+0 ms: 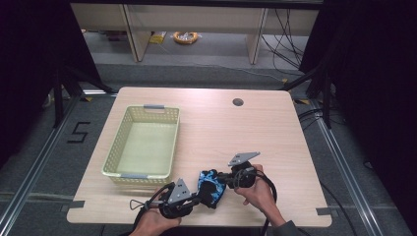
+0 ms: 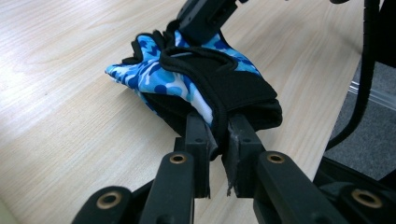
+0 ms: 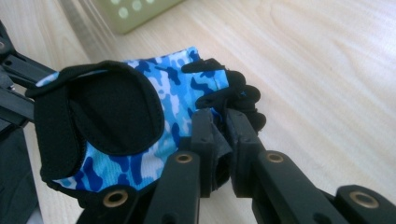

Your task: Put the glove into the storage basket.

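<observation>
The left tool (image 1: 195, 198) sits low at the near edge, held in the left hand (image 1: 155, 222), its jaws pinched nearly together. The right tool (image 1: 222, 180), gripped by the right hand (image 1: 255, 189), points leftward toward it, jaws likewise clamped narrow. Both forearms enter from below.

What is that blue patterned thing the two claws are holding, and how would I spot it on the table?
Start at the wooden table and its pale green basket on the left. Look to the near edge, right of the basket, where the left claw and the right claw meet. Pinched between them is a fingerless glove, the only blue camouflage thing there, with black trim and a black wrist strap.
</observation>
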The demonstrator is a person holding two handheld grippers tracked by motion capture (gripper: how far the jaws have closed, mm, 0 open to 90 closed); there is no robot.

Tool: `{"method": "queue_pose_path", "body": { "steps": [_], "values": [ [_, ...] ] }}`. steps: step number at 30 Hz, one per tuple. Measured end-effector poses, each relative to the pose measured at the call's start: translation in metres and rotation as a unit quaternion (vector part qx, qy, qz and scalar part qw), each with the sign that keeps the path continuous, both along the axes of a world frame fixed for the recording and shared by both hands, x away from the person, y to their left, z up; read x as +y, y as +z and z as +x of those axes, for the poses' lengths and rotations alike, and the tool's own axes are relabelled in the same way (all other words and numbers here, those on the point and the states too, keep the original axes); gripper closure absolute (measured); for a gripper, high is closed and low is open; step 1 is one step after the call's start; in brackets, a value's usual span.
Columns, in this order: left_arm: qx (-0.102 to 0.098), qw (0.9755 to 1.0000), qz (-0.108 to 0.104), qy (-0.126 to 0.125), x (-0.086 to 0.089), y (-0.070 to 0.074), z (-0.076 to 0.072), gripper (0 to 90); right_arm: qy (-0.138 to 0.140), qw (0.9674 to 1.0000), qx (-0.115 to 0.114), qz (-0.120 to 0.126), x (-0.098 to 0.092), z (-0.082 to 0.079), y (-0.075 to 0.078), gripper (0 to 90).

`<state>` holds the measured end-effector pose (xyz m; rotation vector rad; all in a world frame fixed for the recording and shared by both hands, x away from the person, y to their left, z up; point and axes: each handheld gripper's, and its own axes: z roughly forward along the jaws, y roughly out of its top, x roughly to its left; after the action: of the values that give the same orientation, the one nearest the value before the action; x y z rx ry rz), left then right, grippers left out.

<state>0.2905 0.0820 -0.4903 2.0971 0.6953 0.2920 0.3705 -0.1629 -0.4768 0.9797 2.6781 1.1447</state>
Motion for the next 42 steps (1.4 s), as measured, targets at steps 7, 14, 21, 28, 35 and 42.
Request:
{"method": "queue_pose_path", "body": {
  "steps": [7,14,21,28,35,42],
  "values": [
    [-0.003,1.0,0.0,-0.002,0.001,0.007,-0.001,81.0,0.007,0.9998,-0.016,-0.009,0.004,0.001,0.008,83.1],
    [-0.002,1.0,0.0,0.003,0.006,0.011,0.001,81.0,0.012,0.9994,-0.03,-0.008,0.007,0.003,0.018,83.3],
    [0.008,0.9997,-0.018,0.013,0.005,0.004,0.005,77.2,0.011,0.9992,-0.035,-0.012,0.009,0.006,0.025,83.4],
    [0.037,0.999,0.021,0.013,0.001,-0.022,0.016,68.0,0.004,0.9996,-0.028,-0.009,0.009,0.008,0.014,83.4],
    [0.037,0.9987,0.028,0.022,-0.007,-0.027,0.018,57.4,-0.004,0.9996,-0.01,-0.027,0.004,0.011,0.009,83.4],
    [0.036,0.9989,0.027,0.012,-0.01,-0.029,0.02,60.9,-0.007,0.9993,0.003,-0.036,0.002,0.014,0.0,83.4]
  ]
}}
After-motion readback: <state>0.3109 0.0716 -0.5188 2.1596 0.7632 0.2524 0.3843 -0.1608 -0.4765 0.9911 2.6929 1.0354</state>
